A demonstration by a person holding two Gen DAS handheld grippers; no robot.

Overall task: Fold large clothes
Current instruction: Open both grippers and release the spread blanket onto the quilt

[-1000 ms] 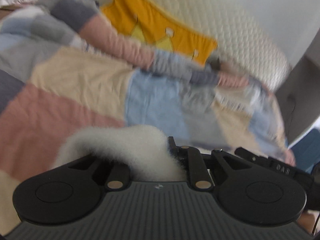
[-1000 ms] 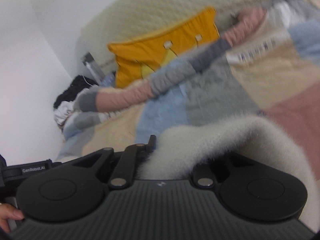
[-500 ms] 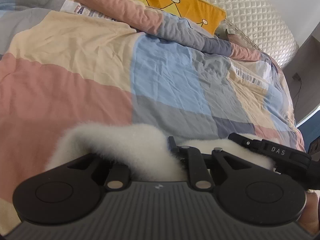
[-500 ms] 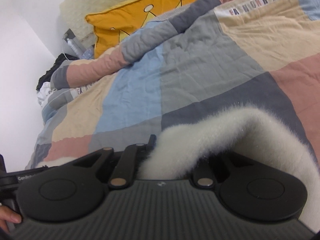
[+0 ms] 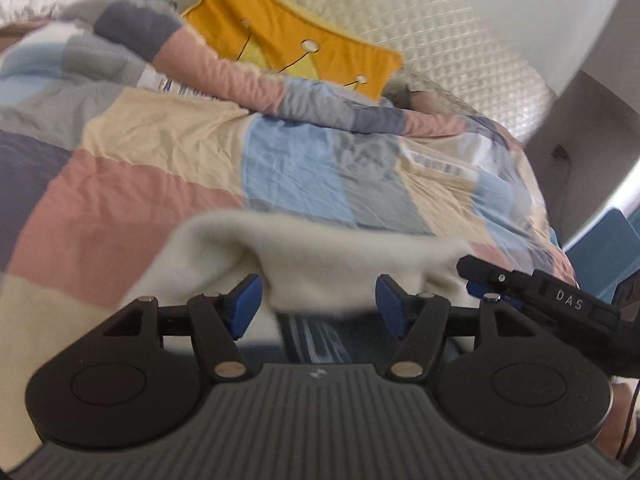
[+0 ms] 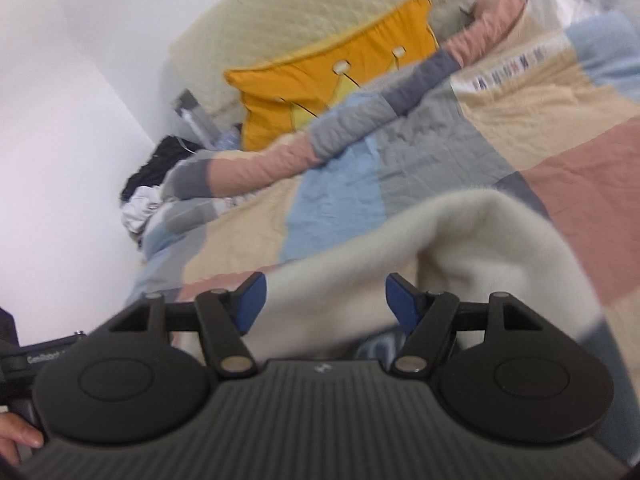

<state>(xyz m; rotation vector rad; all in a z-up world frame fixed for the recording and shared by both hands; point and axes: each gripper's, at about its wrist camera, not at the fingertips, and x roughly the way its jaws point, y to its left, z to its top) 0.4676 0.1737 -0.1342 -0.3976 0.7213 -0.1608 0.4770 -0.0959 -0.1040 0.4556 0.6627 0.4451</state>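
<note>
Lying across the near end of the patchwork quilt (image 5: 168, 168), the cream fleece garment (image 5: 320, 256) is the landmark for this entry; it is bunched into a soft ridge just ahead of both tools. Left gripper (image 5: 318, 300): jaws opening, blue pads spread wide, a fold of the fleece hanging in the gap between them but neither pad pressing on it, so nothing is gripped. Right gripper (image 6: 324, 300): jaws likewise opening, blue pads apart, the fleece (image 6: 480, 248) draped through the gap and curling up and over to the right of the tool, not pinched. In the left wrist view the right-hand tool's black arm, marked with white letters, shows at the right end of the garment. Beneath the fleece, close to the left tool's body, a strip of dark fabric with pale lettering is visible; what it belongs to cannot be told. Beyond the garment the quilt runs in pink, sand, blue and grey squares, with its far edge rolled into a thick band. Behind that band, far from the fleece, a yellow cushion (image 6: 340, 68) with a crown design leans on the quilted cream headboard (image 5: 460, 40). A heap of dark and white clothes (image 6: 148, 184) sits at the quilt's far corner by the white wall. Fingertips of a hand (image 6: 18, 436) show at the lower left edge of the right wrist view. Both views are motion-blurred.
</note>
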